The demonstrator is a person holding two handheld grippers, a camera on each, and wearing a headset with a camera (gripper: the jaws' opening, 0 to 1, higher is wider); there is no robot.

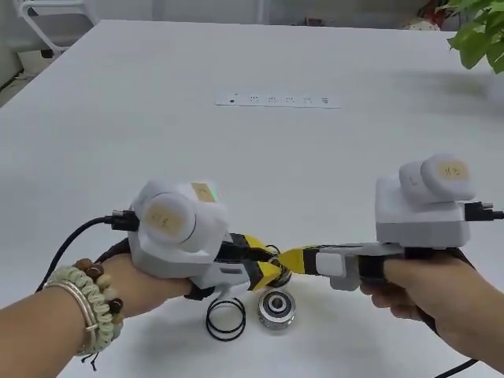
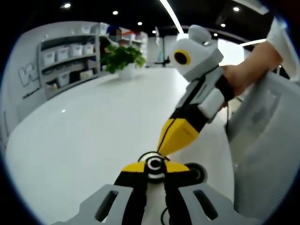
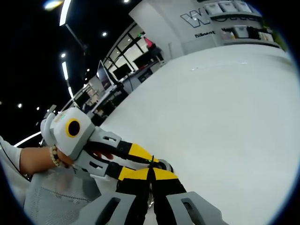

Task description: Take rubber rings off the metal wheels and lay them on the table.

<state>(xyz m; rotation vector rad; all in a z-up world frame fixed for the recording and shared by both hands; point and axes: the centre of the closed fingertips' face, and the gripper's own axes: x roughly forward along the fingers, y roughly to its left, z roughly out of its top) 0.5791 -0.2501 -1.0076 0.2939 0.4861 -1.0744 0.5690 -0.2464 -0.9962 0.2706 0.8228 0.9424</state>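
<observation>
Just above the counter's (image 1: 236,173) near edge, the left gripper (image 1: 274,270) clamps a metal wheel (image 2: 154,165). The right gripper (image 1: 289,261), jaws pressed together, touches its rim. Below lie loose rubber rings (image 1: 226,317) beside a second wheel (image 1: 276,309).

Head view evenly lit from overhead, table (image 1: 142,157) near-white, slightly washed out at far end. Soft shadow cast on table under plant (image 1: 480,31). Gripper views strongly bowed by fisheye. Strip lights (image 2: 169,14) seen glaring above table, ceiling otherwise dark. Shelving (image 2: 70,61) beyond table rendered soft.
</observation>
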